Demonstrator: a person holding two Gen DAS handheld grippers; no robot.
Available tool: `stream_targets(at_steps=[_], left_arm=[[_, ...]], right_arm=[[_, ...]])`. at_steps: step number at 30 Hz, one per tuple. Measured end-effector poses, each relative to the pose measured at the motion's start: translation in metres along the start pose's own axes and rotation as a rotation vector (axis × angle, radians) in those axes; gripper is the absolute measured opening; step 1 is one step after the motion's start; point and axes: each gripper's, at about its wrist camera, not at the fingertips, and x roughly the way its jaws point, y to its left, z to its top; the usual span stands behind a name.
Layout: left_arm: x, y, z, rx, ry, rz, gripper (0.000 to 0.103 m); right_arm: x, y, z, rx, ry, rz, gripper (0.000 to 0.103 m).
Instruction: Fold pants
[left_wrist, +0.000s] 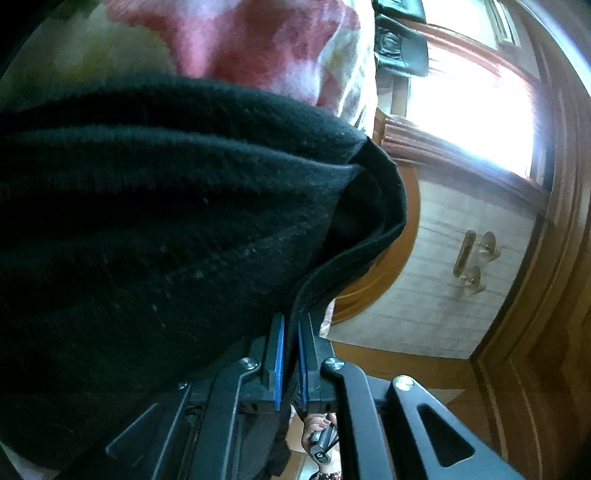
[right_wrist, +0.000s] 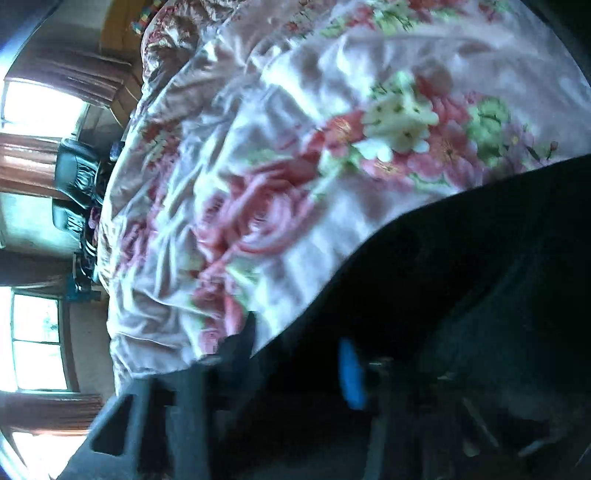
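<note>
The black pants (left_wrist: 166, 206) fill the left half of the left wrist view, lifted off the floral bed cover (left_wrist: 266, 40). My left gripper (left_wrist: 291, 332) is shut on a hem edge of the pants, the cloth pinched between its blue pads (left_wrist: 279, 354). In the right wrist view the pants (right_wrist: 461, 280) drape over my right gripper (right_wrist: 303, 354) and hide most of it; one blue pad (right_wrist: 351, 373) shows, blurred. The cloth covers the space between the fingers, so I cannot tell whether they are shut on it.
The bed with the pink floral cover (right_wrist: 295, 147) lies under both grippers. A wooden door with a brass handle (left_wrist: 465, 254) and bright windows (left_wrist: 469, 110) stand beyond. A black chair (right_wrist: 74, 177) stands by the bed's far side.
</note>
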Motion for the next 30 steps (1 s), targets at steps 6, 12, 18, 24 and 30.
stream_targets(at_steps=[6,12,18,24,30], left_arm=[[-0.007,-0.007,0.01,0.015,0.009,0.019,0.006],[-0.046,-0.031,0.025,0.052,-0.054,-0.08,0.006],[-0.101,-0.019,0.028,0.021,-0.178,-0.1,0.003],[-0.103,-0.022,-0.016,0.128,-0.133,0.039,0.043],[-0.072,-0.038,-0.06,0.299,-0.085,0.206,0.06]], right_arm=[[-0.047,-0.011,-0.017,-0.078,-0.041,0.231,0.009],[-0.141,0.003,-0.084,-0.367,-0.122,0.376,0.009],[-0.157,-0.032,-0.183,-0.47,-0.138,0.41,0.009],[-0.101,-0.076,-0.233,-0.55,-0.101,0.213,0.009],[-0.107,-0.079,-0.234,-0.595,-0.165,0.195,0.009]])
